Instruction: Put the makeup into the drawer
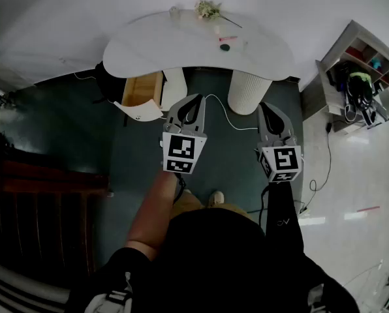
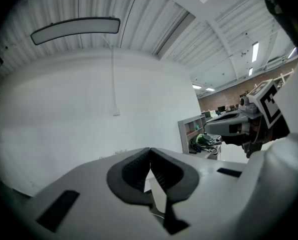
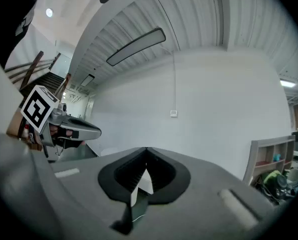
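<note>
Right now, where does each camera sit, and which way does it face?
Head view: on the person's head, facing steeply down at the white oval table and open wooden drawer; shows left gripper, right gripper, a bare forearm.
Left gripper view: on the left gripper, facing along its shut jaws at a plain white wall; right gripper at right.
Right gripper view: on the right gripper, facing along its shut jaws at that wall; left gripper at left.
Shared: both gripper views show the wall and grey shelf unit.

You had open floor [image 1: 142, 155] ahead up to the table [image 1: 181, 41]; its open drawer [image 1: 141, 91] jutted out left, its ribbed pedestal [image 1: 248, 90] stood right, with a gap between.
</note>
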A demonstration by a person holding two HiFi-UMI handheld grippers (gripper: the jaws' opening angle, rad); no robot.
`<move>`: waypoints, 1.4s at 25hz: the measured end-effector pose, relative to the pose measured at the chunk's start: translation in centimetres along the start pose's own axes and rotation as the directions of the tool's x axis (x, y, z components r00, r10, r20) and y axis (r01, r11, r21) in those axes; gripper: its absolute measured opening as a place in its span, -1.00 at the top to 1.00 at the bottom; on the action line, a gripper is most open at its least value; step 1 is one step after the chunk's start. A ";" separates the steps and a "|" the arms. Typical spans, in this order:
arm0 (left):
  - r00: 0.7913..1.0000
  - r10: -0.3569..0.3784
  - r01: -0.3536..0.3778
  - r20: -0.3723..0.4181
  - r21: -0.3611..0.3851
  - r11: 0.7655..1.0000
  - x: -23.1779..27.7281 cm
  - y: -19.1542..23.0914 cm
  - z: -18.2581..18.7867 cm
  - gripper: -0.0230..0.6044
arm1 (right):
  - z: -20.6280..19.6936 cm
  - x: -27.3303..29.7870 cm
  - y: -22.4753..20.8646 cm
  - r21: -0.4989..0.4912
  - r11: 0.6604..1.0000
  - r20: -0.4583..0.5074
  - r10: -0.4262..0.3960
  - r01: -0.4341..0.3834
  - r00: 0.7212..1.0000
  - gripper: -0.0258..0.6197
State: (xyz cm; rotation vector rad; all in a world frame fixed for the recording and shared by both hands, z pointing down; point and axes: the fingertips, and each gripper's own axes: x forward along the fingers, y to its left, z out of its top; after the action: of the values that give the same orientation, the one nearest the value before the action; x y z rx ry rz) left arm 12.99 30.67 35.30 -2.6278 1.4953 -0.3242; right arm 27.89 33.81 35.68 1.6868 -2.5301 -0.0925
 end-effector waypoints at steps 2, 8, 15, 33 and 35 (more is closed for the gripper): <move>1.000 -0.003 0.003 0.001 0.001 1.000 0.1 -0.4 0.0 0.90 | -0.2 -0.1 -0.1 -0.001 1.000 -0.003 0.002 -0.002 1.000 0.91; 1.000 -0.003 0.003 0.002 0.001 1.000 0.2 -0.8 0.0 0.90 | -0.5 -0.5 -0.7 0.036 0.999 0.005 0.016 -0.016 1.000 0.91; 1.000 0.015 -0.014 -0.005 0.032 0.999 -0.4 -0.5 0.5 0.90 | -0.7 -0.2 -0.1 0.068 0.996 -0.011 0.062 -0.061 0.998 0.91; 0.997 -0.076 0.075 -0.008 -0.019 0.997 8.4 5.9 -0.5 0.90 | -0.9 9.1 -0.3 0.141 0.987 0.008 0.076 -0.076 0.997 0.91; 0.995 -0.098 0.098 -0.006 -0.008 0.995 10.6 7.1 -0.4 0.90 | -0.6 11.7 -0.5 0.139 0.988 0.007 0.065 -0.065 0.998 0.91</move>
State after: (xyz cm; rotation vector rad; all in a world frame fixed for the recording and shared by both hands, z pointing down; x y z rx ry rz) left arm 12.18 17.96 35.79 -2.7141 1.3745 -0.3357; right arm 23.97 22.76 36.75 1.6485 -2.6469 0.0892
